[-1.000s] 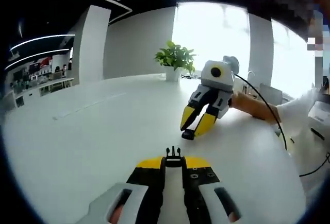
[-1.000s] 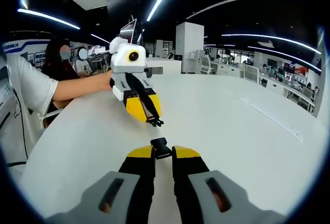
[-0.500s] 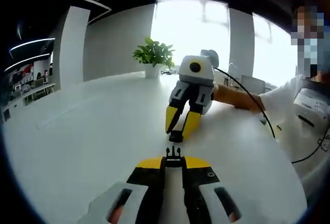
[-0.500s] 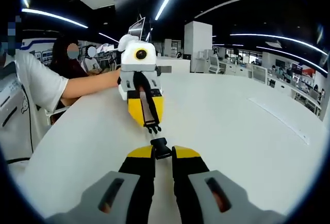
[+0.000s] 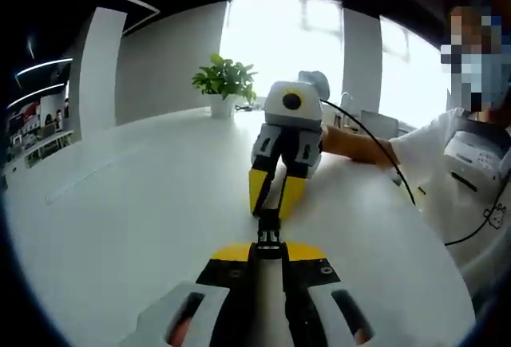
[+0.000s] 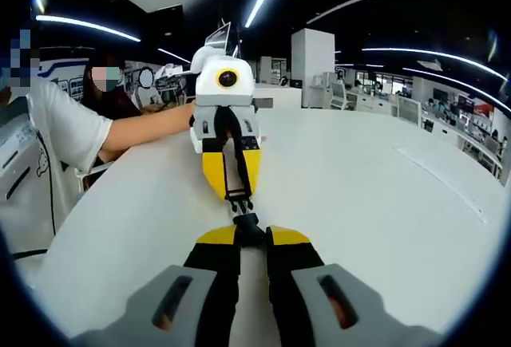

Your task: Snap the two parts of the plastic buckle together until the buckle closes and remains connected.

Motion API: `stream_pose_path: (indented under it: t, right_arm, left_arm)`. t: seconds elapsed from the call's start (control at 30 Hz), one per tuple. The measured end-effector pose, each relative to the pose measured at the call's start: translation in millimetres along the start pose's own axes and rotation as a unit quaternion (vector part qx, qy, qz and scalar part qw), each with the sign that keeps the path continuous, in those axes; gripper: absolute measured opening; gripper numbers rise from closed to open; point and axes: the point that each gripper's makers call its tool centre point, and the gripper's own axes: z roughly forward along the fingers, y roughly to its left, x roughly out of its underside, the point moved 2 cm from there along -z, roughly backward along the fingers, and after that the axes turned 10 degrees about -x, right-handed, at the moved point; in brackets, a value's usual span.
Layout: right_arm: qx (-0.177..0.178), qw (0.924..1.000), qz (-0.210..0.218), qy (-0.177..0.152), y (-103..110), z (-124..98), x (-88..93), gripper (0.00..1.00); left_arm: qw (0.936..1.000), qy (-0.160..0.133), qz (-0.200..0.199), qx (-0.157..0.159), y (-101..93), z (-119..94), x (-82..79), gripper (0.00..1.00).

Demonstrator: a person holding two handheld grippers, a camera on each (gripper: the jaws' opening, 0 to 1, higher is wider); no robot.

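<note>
In the left gripper view, our left gripper (image 5: 268,253) pinches the pronged buckle half (image 5: 268,238) at six o'clock; the right gripper (image 5: 269,202) meets it from twelve with the socket half (image 5: 268,221). In the right gripper view, the socket half (image 6: 247,228) sits clamped at six o'clock, the prongs (image 6: 239,203) just touching it. We judge the parts aligned, not yet snapped.
</note>
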Motion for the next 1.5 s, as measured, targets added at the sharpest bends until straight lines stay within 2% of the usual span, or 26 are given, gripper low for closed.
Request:
stream_pose_path:
  t: [0.43, 0.8, 1.27, 1.33, 1.4, 1.43, 1.5]
  right_arm:
    - [0.003, 1.0, 0.002, -0.003, 0.5, 3.1, -1.7, 0.12]
    - [0.022, 0.9996, -0.013, 0.012, 3.5, 6.8, -3.5, 0.12]
    - [0.013, 0.9997, -0.016, 0.011, 3.8, 11.5, -6.1, 0.12]
    - [0.016, 0.9996, -0.019, 0.012, 1.6, 11.0, -5.7, 0.12]
    - [0.006, 0.9998, -0.018, 0.008, 1.6, 10.3, -5.2, 0.13]
    - [0.003, 0.9999, -0.013, 0.005, 1.5, 9.9, -4.5, 0.13]
    - [0.003, 0.9999, -0.015, 0.0, 1.3, 8.9, -3.8, 0.19]
  left_arm:
    - [1.0, 0.003, 0.007, 0.005, -4.4, 3.7, 1.2, 0.12]
    - [0.9999, 0.004, 0.013, 0.002, 0.0, 4.7, 2.6, 0.12]
    - [0.9994, 0.002, 0.024, 0.023, -1.1, 8.2, 1.2, 0.12]
    - [0.9993, 0.0, 0.036, 0.01, 0.5, 8.5, 0.9, 0.13]
    - [0.9992, -0.003, 0.04, 0.006, -0.3, 8.1, 0.9, 0.16]
    - [0.9994, -0.003, 0.036, 0.002, 0.6, 8.1, 0.6, 0.22]
    - [0.9996, -0.001, 0.026, 0.006, 0.6, 5.5, 1.1, 0.27]
